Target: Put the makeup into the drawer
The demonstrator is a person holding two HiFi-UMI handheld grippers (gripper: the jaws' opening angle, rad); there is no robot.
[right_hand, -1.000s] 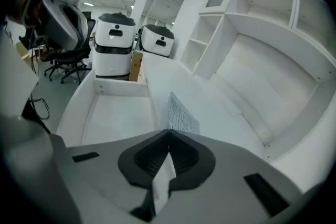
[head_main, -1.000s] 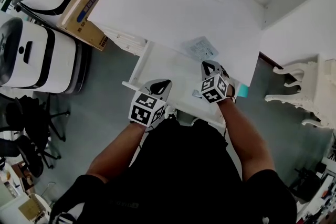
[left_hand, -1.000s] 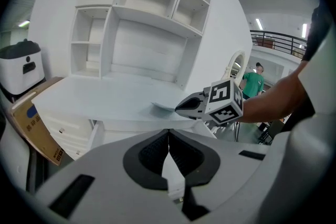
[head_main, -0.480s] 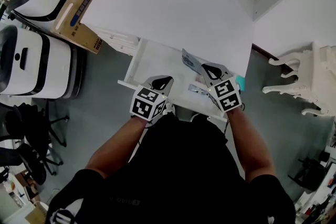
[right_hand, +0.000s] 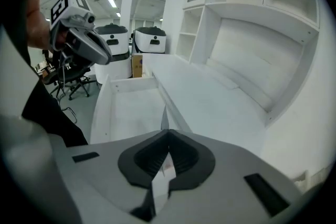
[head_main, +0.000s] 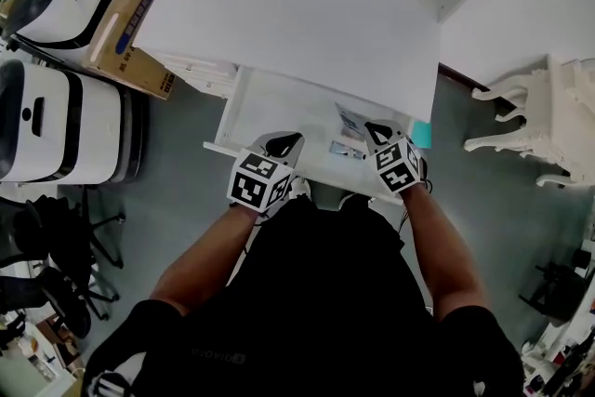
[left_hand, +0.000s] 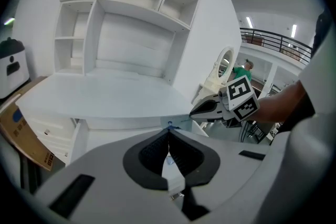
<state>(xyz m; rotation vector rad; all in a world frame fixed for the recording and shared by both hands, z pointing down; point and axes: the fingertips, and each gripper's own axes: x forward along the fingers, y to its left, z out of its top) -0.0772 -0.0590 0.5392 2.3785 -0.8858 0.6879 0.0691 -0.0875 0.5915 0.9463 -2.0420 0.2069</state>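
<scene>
White desk (head_main: 297, 23) and white drawer (head_main: 279, 112); grey floor (head_main: 177, 153); brown cardboard box (head_main: 125, 23) with blue print; black shirt (head_main: 325, 293); pale makeup packet (head_main: 351, 120) printed bluish; black-and-white square markers on left gripper (head_main: 284, 142) and right gripper (head_main: 375, 130)
</scene>
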